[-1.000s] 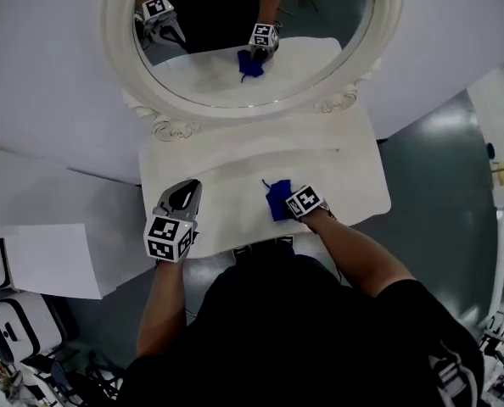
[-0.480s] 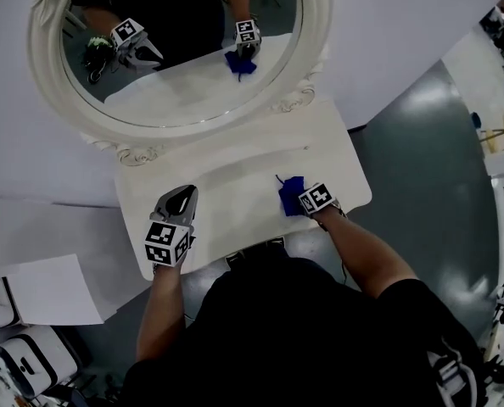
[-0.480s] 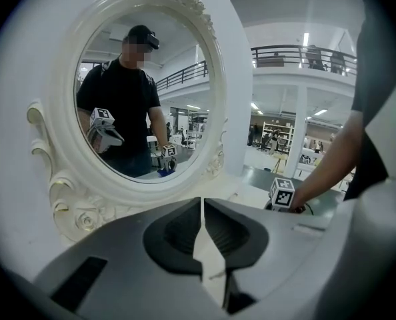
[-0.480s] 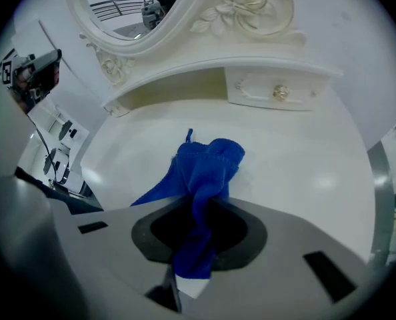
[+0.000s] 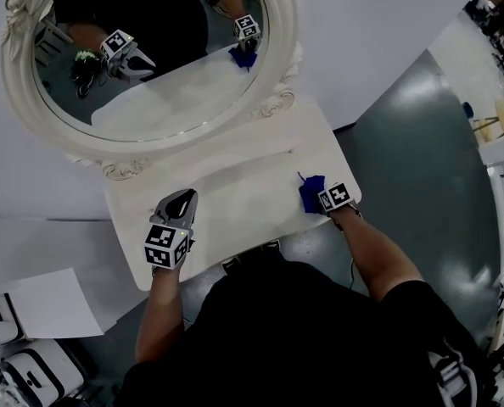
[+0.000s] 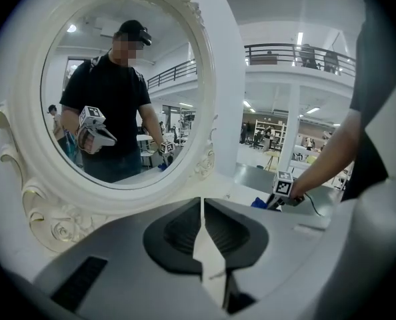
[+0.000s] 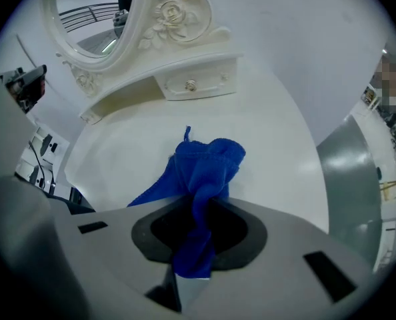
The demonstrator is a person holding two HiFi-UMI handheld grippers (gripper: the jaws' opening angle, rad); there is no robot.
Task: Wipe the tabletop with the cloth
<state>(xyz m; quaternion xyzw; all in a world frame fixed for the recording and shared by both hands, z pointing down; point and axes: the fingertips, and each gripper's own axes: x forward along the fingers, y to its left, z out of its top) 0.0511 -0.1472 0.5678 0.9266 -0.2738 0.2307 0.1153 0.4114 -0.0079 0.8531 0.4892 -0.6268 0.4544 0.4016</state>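
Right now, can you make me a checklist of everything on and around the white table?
Surface: white tabletop, bare apart from the cloth.
Job's things: blue cloth, bunched up, lying on the tabletop near its right edge.
Clutter: nothing seen on the tabletop.
Grippers: left tongs shut and empty, over the front left of the tabletop; right tongs shut on the cloth.
Cables: what looks like a thin dark cable behind the right tongs.
Surroundings: oval white-framed mirror at the back, grey floor to the right, white sheet to the left.
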